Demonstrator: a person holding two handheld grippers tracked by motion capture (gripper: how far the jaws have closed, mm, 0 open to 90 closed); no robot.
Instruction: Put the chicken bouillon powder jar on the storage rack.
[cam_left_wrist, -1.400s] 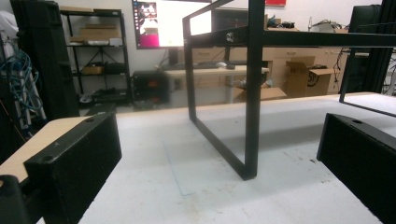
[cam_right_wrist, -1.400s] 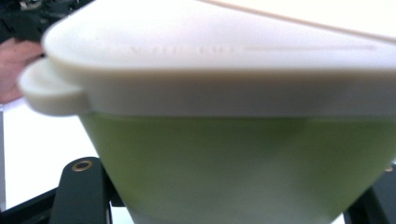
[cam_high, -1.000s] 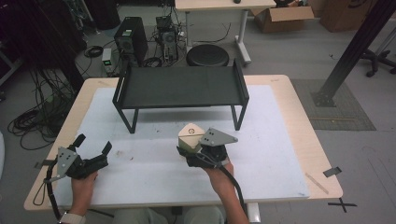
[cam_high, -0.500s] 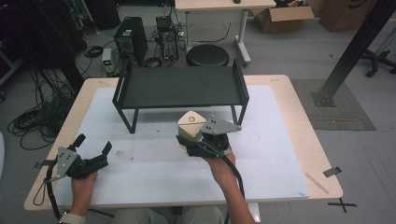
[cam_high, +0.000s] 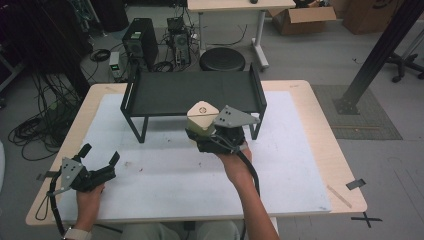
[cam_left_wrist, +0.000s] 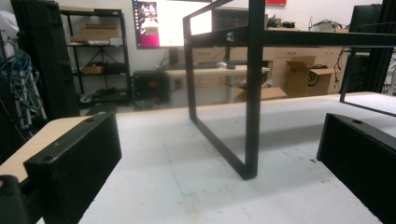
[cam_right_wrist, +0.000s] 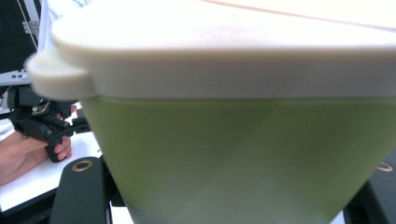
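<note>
White sheeting covers the wooden counter (cam_high: 300, 165), with a workshop floor of cables and computer cases beyond its far edge.

Handling, as judged from the frames: the container (cam_right_wrist: 243, 154) in the right tool (cam_high: 212, 142) looks like a rigid moulded plastic tub, light unless filled, and its contents cannot be seen. Its smooth walls taper toward the base, so a pinch on the body is likely to slide downward and off. The safer hold is high on the wall, directly under the overhanging lid rim, where the lip would stop any slip. The lid appears only pressed on, so lifting by the lid (cam_high: 201, 111) alone is not advised. Keep the container upright.

Appearance: pale green body, cream lid with rounded corners, a small tab projecting at one corner, and a round mark at the lid centre. In the right tool view the body sits directly between the black jaws, very close to the lens.

Position: the right tool is clamped on the container body and holds it clear of the counter, just in front of the black metal rack (cam_high: 192, 92), near the rack's right front leg.

The left tool (cam_high: 97, 160) rests low, well off to the left of the right tool, jaws spread with nothing between them and aimed at the rack's left leg (cam_left_wrist: 250, 116).
</note>
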